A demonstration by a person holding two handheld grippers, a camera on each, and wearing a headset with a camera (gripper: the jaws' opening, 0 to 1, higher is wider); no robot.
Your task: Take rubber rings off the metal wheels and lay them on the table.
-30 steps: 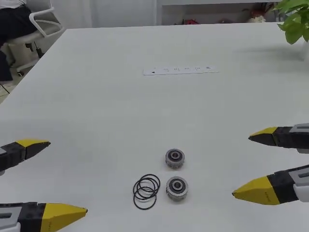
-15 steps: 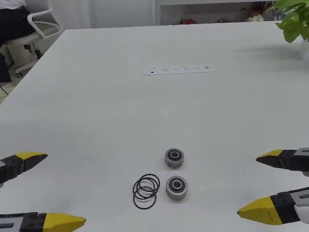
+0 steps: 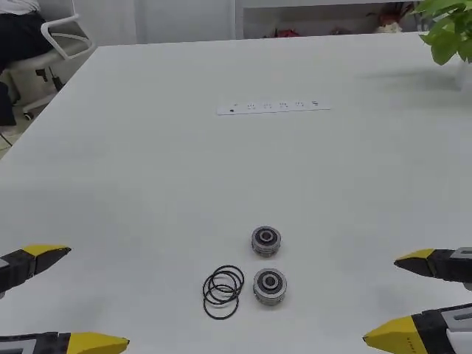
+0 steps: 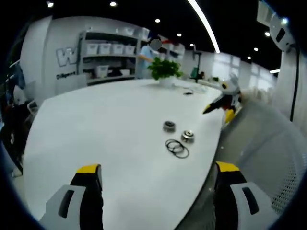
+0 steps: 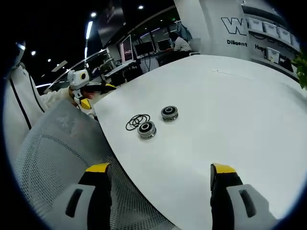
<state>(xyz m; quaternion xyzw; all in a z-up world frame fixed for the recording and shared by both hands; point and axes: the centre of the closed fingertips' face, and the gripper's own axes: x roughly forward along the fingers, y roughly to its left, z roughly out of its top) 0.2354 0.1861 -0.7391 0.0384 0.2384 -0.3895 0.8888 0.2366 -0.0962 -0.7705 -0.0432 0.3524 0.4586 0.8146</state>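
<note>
Both hand-held grippers wide-jawed, empty.

Tbl — 2 wheels, rings, strip.

Far wheel and near wheel stand close together on the table; black rings lie overlapped just left of the near wheel; left gripper and right gripper flank them, jaws apart; a strip lies far.

Matt white table (black rubber rings), shiny wheels.
</note>
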